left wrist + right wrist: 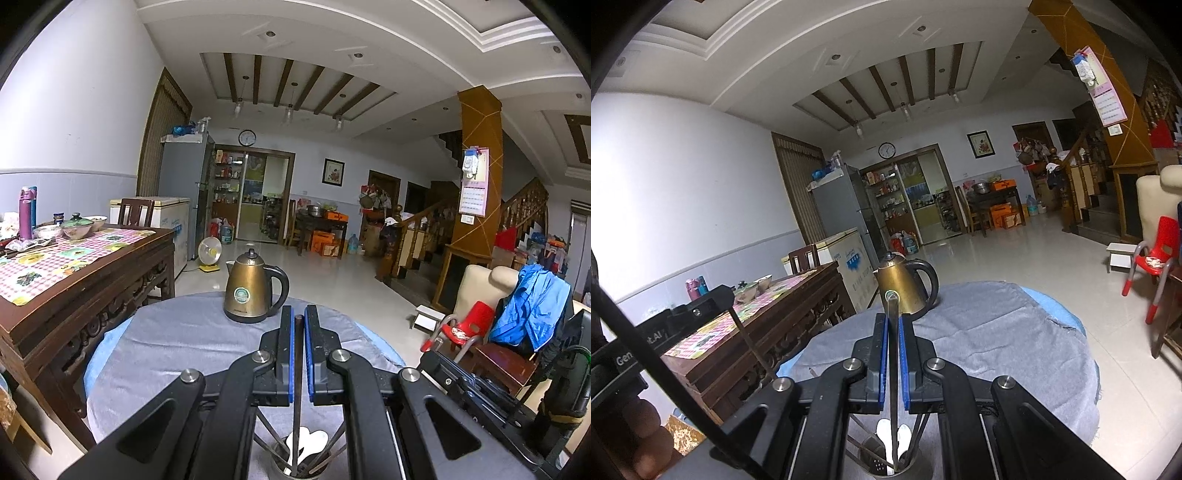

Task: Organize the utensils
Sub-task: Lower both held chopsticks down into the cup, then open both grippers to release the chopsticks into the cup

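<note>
My left gripper (297, 318) is shut on a dark chopstick (296, 384) that hangs down into a metal utensil holder (299, 463) at the bottom of the left wrist view. The holder has white spoons (312, 439) and more sticks in it. My right gripper (894, 316) is shut on a metal utensil handle (894, 362) whose lower end reaches into the same holder (886, 461) beside white spoons (894, 432). In the right wrist view the left gripper (713, 299) shows at the left holding its chopstick (750, 339).
A bronze electric kettle (253, 288) stands at the far side of the round table with a grey cloth (177, 332). A wooden dining table (74, 258) with bowls stands left. A red child's chair (465, 325) and an armchair stand right.
</note>
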`<action>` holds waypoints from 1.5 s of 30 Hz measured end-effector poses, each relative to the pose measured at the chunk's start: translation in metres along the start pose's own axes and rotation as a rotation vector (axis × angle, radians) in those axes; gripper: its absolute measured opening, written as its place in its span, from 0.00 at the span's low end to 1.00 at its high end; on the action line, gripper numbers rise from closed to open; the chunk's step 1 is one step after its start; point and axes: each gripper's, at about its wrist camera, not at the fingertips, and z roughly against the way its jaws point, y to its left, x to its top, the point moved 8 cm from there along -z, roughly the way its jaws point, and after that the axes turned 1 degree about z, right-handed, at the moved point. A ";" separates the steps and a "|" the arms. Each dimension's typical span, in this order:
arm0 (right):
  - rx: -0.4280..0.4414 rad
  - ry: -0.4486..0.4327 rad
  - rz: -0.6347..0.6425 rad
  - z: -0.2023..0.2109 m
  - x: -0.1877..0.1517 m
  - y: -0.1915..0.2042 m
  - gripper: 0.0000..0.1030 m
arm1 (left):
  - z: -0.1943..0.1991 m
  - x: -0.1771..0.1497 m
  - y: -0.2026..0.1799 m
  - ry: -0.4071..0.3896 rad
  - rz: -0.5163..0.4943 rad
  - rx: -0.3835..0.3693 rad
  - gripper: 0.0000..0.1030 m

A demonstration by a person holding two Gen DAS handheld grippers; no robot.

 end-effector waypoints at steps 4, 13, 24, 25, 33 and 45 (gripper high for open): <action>-0.001 0.009 0.003 -0.002 -0.003 -0.002 0.06 | -0.005 -0.005 0.000 0.006 -0.003 0.012 0.05; 0.001 0.028 -0.002 -0.006 -0.007 -0.003 0.06 | -0.016 -0.018 0.005 0.030 -0.009 0.046 0.05; 0.005 0.077 0.009 -0.018 -0.027 -0.003 0.06 | -0.025 -0.032 0.009 0.068 -0.010 0.068 0.05; 0.006 0.081 0.009 -0.019 -0.028 -0.002 0.06 | -0.026 -0.033 0.010 0.072 -0.010 0.070 0.05; 0.008 0.121 0.019 -0.026 -0.040 0.001 0.06 | -0.033 -0.042 0.015 0.111 -0.002 0.084 0.05; 0.007 0.170 0.020 -0.036 -0.053 0.004 0.06 | -0.044 -0.058 0.022 0.166 0.004 0.100 0.05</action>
